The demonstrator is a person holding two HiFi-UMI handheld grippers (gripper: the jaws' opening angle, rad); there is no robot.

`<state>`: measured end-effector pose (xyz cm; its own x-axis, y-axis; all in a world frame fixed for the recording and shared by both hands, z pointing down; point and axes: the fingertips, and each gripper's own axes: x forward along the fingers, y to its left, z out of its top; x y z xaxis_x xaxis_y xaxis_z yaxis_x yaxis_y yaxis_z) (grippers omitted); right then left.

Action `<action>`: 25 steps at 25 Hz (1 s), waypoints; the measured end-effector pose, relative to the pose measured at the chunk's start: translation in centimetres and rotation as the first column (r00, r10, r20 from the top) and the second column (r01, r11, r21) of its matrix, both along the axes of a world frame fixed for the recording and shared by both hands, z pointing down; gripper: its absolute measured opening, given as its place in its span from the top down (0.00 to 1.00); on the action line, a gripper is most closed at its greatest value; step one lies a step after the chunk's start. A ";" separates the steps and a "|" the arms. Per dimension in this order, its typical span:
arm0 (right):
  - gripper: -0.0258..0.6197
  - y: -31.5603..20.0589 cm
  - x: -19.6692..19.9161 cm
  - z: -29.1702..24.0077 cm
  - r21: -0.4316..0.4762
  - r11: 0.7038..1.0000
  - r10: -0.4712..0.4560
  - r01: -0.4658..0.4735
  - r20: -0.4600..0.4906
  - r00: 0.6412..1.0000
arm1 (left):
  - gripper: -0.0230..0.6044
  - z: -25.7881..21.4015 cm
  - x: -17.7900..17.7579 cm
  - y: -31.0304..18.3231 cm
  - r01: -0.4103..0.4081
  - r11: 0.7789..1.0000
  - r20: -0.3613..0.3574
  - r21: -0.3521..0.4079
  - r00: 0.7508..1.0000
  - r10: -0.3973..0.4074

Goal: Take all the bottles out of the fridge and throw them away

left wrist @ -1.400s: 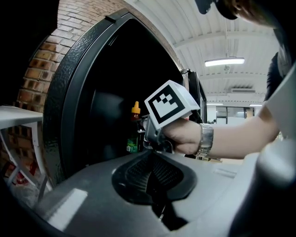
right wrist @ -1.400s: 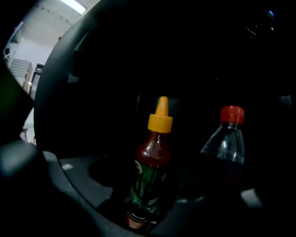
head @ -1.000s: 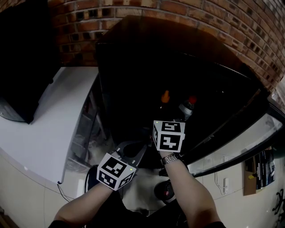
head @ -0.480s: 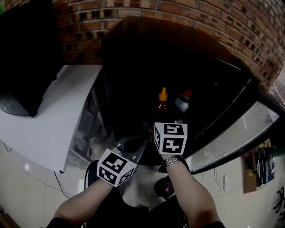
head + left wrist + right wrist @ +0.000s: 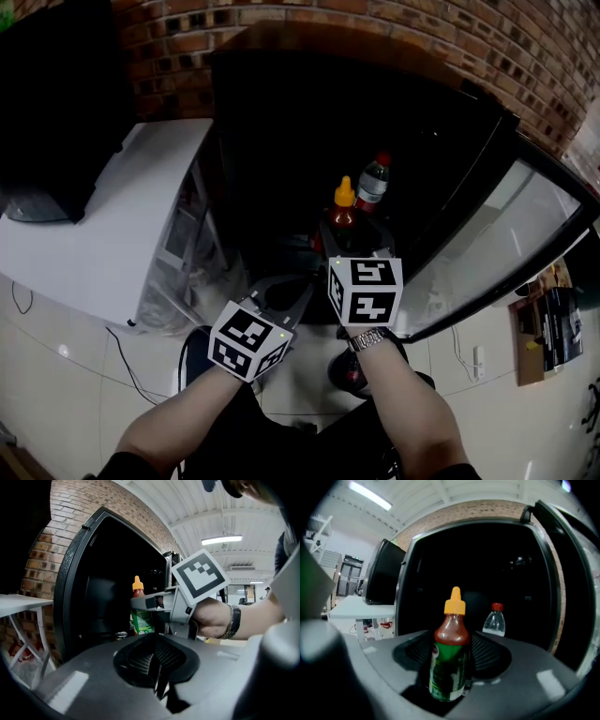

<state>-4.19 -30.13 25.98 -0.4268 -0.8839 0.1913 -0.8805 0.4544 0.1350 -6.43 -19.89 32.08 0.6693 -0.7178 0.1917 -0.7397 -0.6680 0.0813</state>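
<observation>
A brick wall [image 5: 394, 28] stands behind; a white bench [image 5: 103, 234] at left carries a black monitor [image 5: 56, 103]; pale tiled floor [image 5: 47, 394] below, a cable [image 5: 131, 354] trailing across it; strip lights [image 5: 221, 539] on a white ribbed ceiling [image 5: 197, 508].

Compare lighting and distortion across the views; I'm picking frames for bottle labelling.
Head view: fridge interior near black, only the sauce bottle and water bottle catch light, brick wall bent by the fisheye. Left gripper view: ceiling lamp glares white. Right gripper view: sauce bottle lit clearly, corners dark.
</observation>
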 end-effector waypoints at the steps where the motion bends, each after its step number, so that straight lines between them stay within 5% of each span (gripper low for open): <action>1: 0.57 0.8 0.3 0.2 -0.002 1.000 0.000 0.000 -0.001 1.000 | 0.96 0.3 0.3 0.6 -0.003 1.000 0.001 -0.006 1.000 0.003; 15: 0.57 10.8 7.1 7.4 -0.119 0.991 0.062 -0.062 -0.001 0.998 | 0.96 5.0 5.7 9.7 -0.077 0.993 0.030 -0.093 0.996 0.080; 25: 0.57 15.4 14.6 14.3 -0.226 0.960 0.169 -0.166 -0.007 0.986 | 0.96 9.8 10.4 11.8 -0.166 0.970 0.046 -0.177 0.983 0.176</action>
<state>10.43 -14.70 40.27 -0.2798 -0.8775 0.3895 -0.9475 0.3177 0.0350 4.00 -8.06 41.85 0.7625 -0.5467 0.3460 -0.6229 -0.7648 0.1644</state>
